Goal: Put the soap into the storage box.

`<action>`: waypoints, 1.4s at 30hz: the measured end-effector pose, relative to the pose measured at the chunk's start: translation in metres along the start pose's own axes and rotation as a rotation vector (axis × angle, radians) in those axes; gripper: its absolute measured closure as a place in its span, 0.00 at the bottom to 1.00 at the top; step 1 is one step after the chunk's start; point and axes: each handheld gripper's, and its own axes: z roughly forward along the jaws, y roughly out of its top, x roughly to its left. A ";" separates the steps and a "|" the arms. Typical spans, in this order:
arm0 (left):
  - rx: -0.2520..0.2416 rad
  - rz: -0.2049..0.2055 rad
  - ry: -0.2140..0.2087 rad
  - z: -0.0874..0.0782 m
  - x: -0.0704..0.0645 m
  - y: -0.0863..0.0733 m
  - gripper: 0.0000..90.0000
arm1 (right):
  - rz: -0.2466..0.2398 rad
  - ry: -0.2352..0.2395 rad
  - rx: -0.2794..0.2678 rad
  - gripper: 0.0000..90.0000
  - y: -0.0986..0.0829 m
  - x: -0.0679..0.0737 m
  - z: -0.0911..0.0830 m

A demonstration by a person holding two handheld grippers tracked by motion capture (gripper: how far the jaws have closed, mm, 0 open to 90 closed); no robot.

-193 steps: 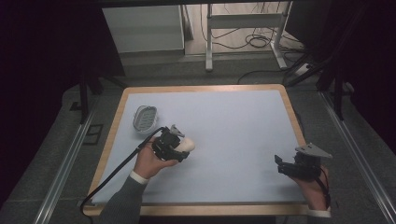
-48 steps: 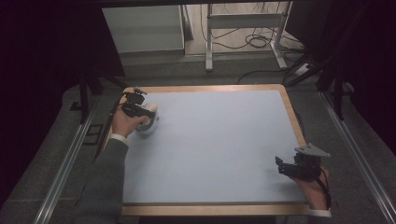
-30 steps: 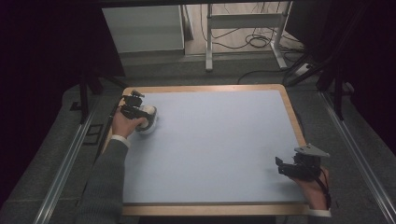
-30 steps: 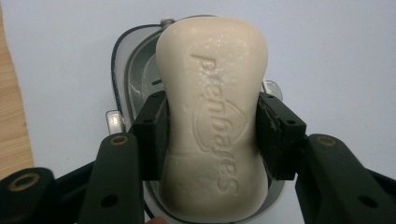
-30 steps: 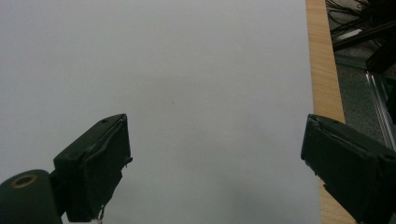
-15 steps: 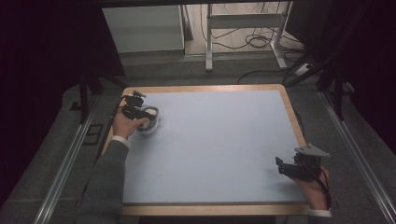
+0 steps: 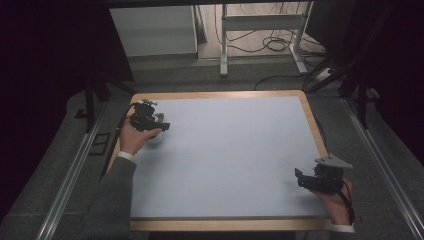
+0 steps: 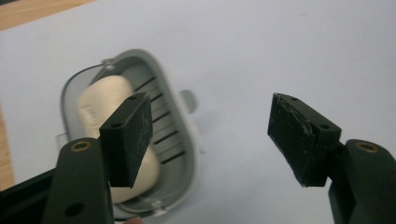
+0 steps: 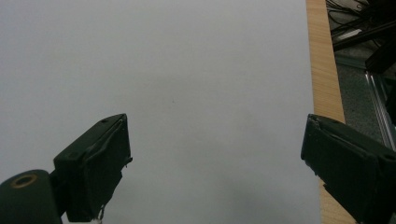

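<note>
- Left gripper [image 8: 210,135], at the table's [image 7: 240,150] far left corner in the high view: its jaws are standing wide apart, gripping nothing.
- Dish [image 8: 187,154]: a grey slotted oval tray lying just beyond and to the left of the left jaw in the left gripper view, its long axis running roughly along the gripper's line of sight; the left jaw is overlapping its near half.
- Soap [image 8: 100,105]: a cream bar resting inside the dish, lengthwise along the dish's axis, partly hidden by the left jaw.
- Judgement: the left gripper is by far the nearer to the dish.
- Right gripper [image 9: 215,163], at the near right corner and well apart from the dish: its jaws are spread wide over bare table surface, holding nothing.
</note>
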 end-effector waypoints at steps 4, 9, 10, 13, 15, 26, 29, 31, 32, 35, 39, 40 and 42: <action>-0.017 0.040 -0.030 -0.005 -0.011 -0.007 0.33 | 0.000 -0.001 -0.001 0.09 0.000 0.000 -0.001; -0.026 0.077 -0.088 -0.004 -0.024 -0.022 0.32 | 0.001 -0.003 -0.004 0.09 0.000 0.000 -0.001; -0.025 0.087 -0.099 -0.004 -0.027 -0.026 0.32 | 0.001 -0.003 -0.003 0.09 0.000 0.000 -0.001; -0.027 0.108 -0.130 -0.001 -0.035 -0.038 0.31 | 0.000 -0.003 -0.003 0.09 0.000 0.000 -0.001; -0.024 0.131 -0.140 0.001 -0.042 -0.046 0.31 | 0.001 -0.003 -0.006 0.09 0.000 0.000 -0.002; -0.018 0.128 -0.195 0.013 -0.063 -0.086 0.30 | -0.004 0.001 -0.009 0.09 0.000 0.001 -0.002; -0.015 0.104 -0.217 0.018 -0.063 -0.097 0.30 | -0.010 0.000 -0.009 0.09 0.000 0.001 -0.001; -0.008 0.094 -0.222 0.022 -0.064 -0.104 0.29 | -0.011 0.000 -0.008 0.09 0.000 0.002 -0.001; 0.002 0.099 -0.220 0.024 -0.064 -0.106 0.30 | -0.012 0.000 -0.007 0.09 0.000 0.002 -0.001; 0.017 0.110 -0.213 0.025 -0.066 -0.109 0.29 | -0.018 0.002 -0.007 0.09 0.000 0.003 0.000; 0.008 0.112 -0.215 0.025 -0.067 -0.109 0.30 | -0.020 0.001 -0.003 0.09 0.000 0.005 0.002; 0.008 0.112 -0.209 0.025 -0.067 -0.109 0.29 | -0.024 0.001 -0.002 0.09 0.000 0.006 0.003; 0.005 0.113 -0.209 0.025 -0.067 -0.109 0.29 | -0.028 0.002 -0.001 0.09 -0.001 0.007 0.004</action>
